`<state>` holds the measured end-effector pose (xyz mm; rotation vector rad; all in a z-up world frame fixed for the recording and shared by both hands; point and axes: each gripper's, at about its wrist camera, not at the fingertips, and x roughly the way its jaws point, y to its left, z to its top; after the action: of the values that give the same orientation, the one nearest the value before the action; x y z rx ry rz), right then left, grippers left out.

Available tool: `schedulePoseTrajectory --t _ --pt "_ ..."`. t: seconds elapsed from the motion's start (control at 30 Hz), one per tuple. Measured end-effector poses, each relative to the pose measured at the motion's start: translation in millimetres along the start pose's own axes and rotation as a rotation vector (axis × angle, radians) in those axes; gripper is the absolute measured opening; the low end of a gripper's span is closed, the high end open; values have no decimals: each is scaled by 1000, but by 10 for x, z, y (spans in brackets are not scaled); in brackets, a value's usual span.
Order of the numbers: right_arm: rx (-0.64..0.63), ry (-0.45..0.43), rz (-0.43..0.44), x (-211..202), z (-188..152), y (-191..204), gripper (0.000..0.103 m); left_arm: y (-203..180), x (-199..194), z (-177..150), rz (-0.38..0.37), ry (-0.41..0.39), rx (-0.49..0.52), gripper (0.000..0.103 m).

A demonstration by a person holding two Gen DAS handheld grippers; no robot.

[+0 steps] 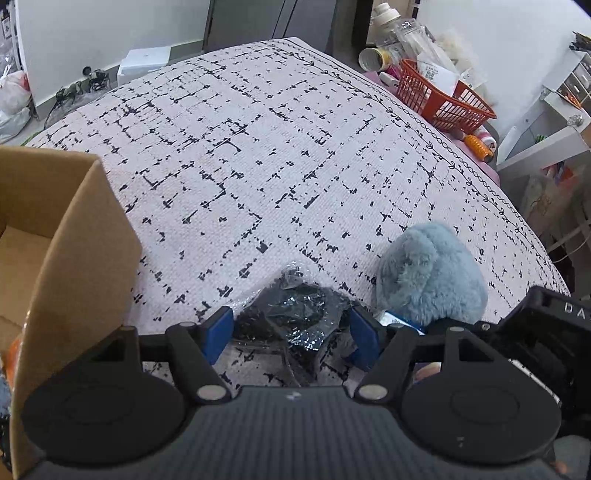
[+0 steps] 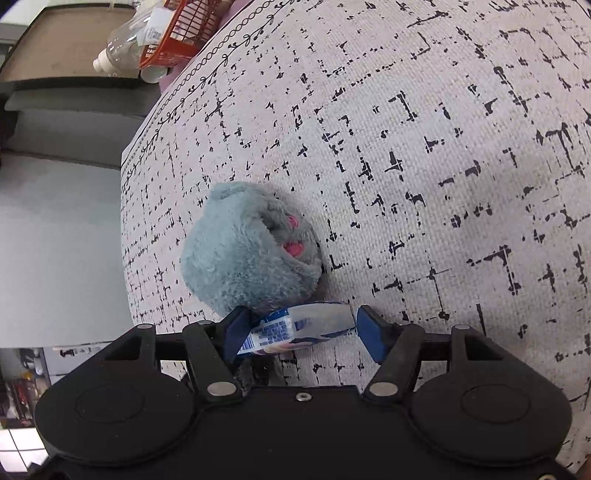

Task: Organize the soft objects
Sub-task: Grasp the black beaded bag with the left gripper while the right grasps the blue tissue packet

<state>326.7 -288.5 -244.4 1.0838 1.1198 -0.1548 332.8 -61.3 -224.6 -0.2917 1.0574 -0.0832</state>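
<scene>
A black soft item sealed in a clear plastic bag [image 1: 295, 321] lies on the patterned bedspread [image 1: 258, 147]. My left gripper [image 1: 291, 332] is shut on it, both blue pads against the plastic. Just to its right sits a fluffy blue-grey plush [image 1: 428, 273], with the right gripper's black body [image 1: 546, 317] beside it. In the right wrist view the plush [image 2: 247, 251] shows two pink patches. Right under it lies a blue-and-white soft packet [image 2: 295, 328], and my right gripper [image 2: 301, 332] is shut on that packet end to end.
An open cardboard box [image 1: 74, 240] stands at the left on the bed, close to my left gripper. An orange plastic basket [image 1: 443, 99] and clear bottles [image 1: 406, 33] crowd the bed's far right corner. The bed's edge [image 2: 129, 221] runs just left of the plush.
</scene>
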Motion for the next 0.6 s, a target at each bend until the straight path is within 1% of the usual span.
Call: schedulePoseTrajectory --t 0.17,0.2,0.27,0.3,0.33,0.37,0.43,0.47,0.53,0.6 --pt "-5 -17 5 7 -7 17 65 -1 3 -13 2 -11 16 69" --pt "-11 -17 2 19 -15 23 63 -11 6 -21 5 -14 28 69" --pt "-12 -17 2 38 -21 26 52 -19 13 -35 17 -15 41 65" --pt "-9 -13 3 45 -25 23 43 -12 1 -34 18 -12 32 56" --pt "-5 -6 2 53 -28 14 34 -6 -27 -30 5 -16 21 44" --pt "-6 -7 -10 55 -33 5 30 -25 -65 -26 6 -22 27 41" --pt "-8 -10 -26 46 -43 -20 19 -70 -102 -25 12 -28 56 30" --pt "-5 -11 -22 34 -42 -31 17 -79 -122 -29 11 -30 58 28" --pt "-13 -16 -8 -6 -52 -26 14 -78 -152 -38 12 -32 53 16" --pt "-24 -23 -1 -43 -62 -12 13 -73 -190 -48 12 -35 48 15"
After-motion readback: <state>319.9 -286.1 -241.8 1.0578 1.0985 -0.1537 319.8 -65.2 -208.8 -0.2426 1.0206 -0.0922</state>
